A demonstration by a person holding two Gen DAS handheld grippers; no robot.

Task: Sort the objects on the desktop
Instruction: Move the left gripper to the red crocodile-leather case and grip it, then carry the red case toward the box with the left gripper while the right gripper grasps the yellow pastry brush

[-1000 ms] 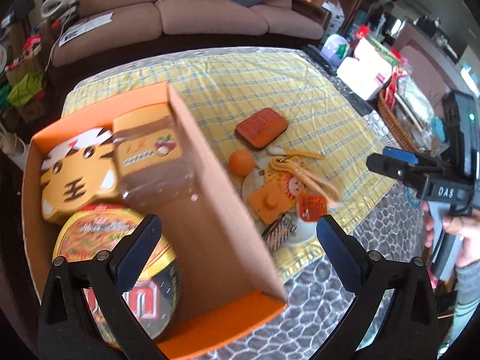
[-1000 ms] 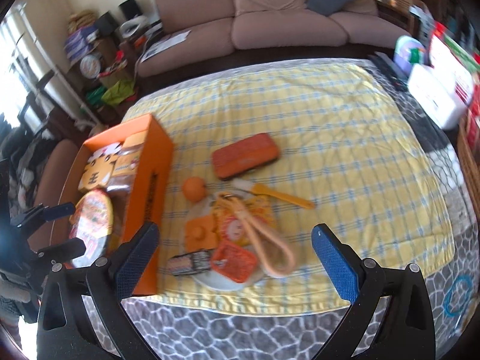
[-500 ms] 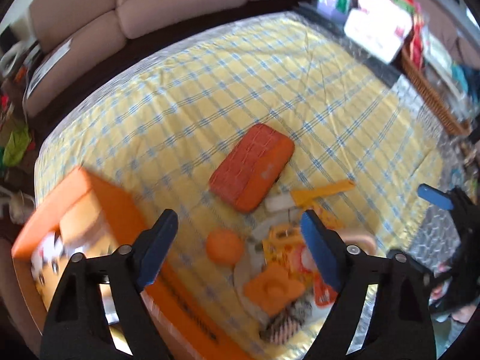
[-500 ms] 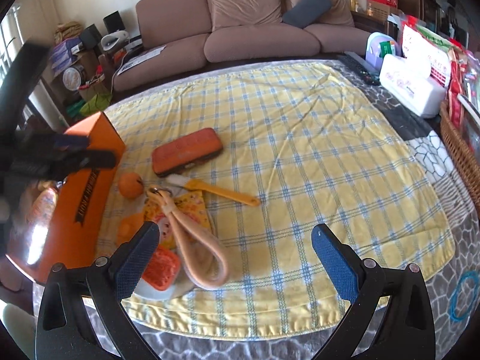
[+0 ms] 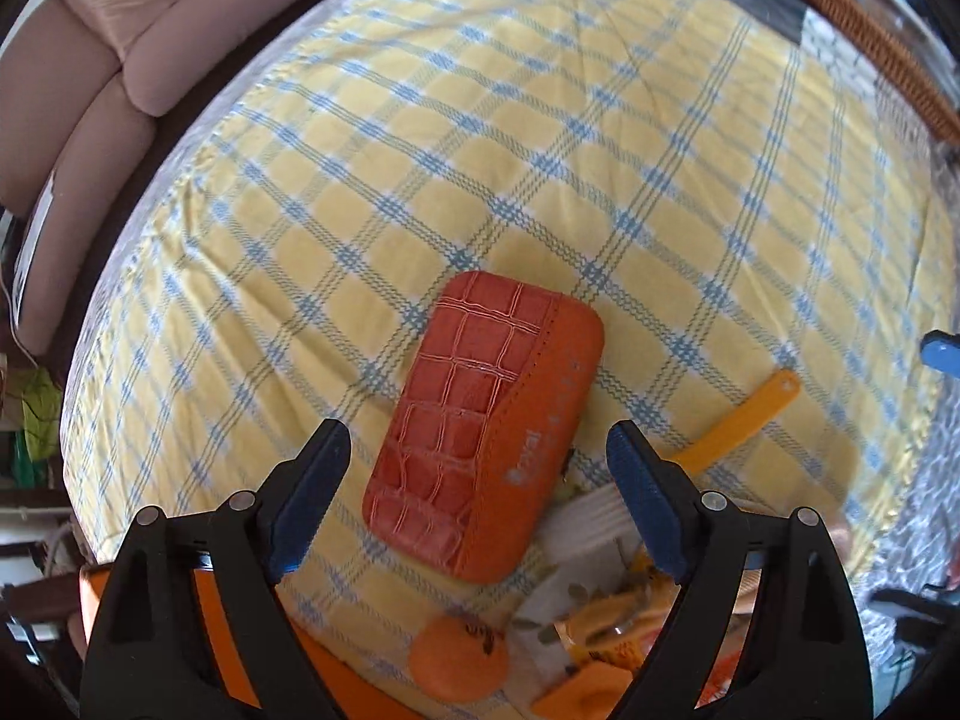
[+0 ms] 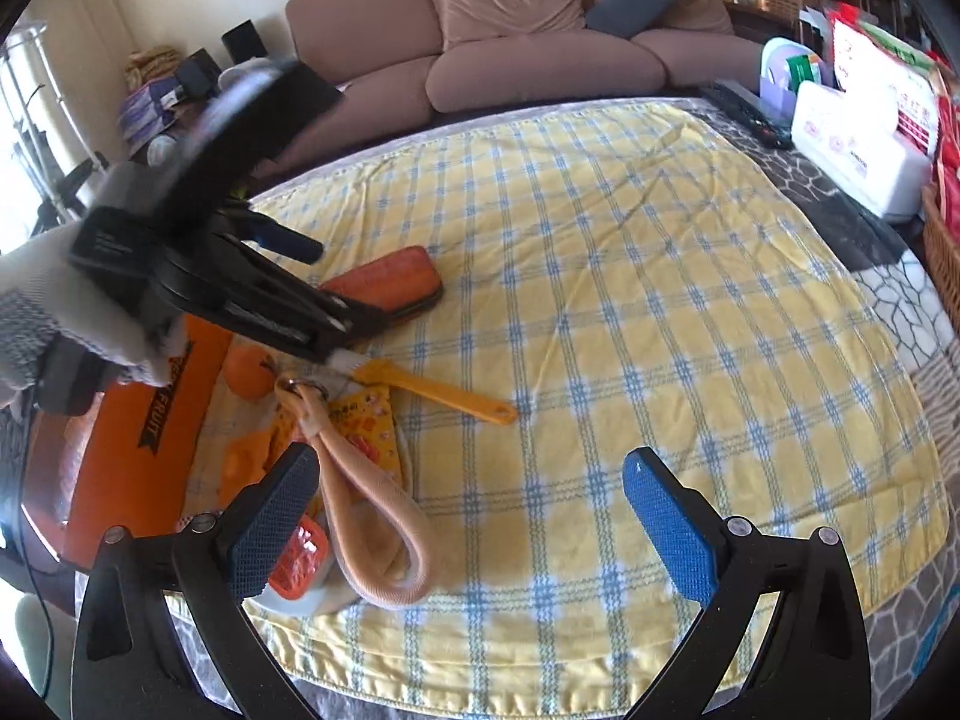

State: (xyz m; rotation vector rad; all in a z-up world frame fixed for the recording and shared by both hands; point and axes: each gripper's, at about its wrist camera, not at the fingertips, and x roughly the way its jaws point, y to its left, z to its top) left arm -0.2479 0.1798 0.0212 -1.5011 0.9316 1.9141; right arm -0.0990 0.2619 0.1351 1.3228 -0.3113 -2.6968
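Left gripper [image 5: 474,480] points steeply down over the orange case [image 5: 486,426]; jaws apart and opening, the case's near end between the blue pads [image 5: 306,498], neither pad pressing on it. The case lies flat on the yellow checked cloth [image 5: 540,150], toward the cloth's left part, long axis slanted. In the right wrist view a gloved hand [image 6: 54,300] carries the left gripper, whose body hides part of the case.

Right gripper [image 6: 474,516] hangs above the cloth's near edge, jaws wide apart, nothing between them.

Other items sit in a cluster near the cloth's near-left corner:
- yellow-handled brush [image 6: 444,390] just beside the case, handle pointing toward the cloth's middle
- orange ball [image 6: 246,375] beside the orange box [image 6: 138,450], which stands at the cloth's left edge
- peach strap loop [image 6: 372,516] lying over a printed yellow packet [image 6: 366,426]
- small red-orange basket [image 6: 300,564] at the near edge, partly behind the right gripper's left pad

Brown sofa [image 6: 540,54] stands beyond the table's far edge.
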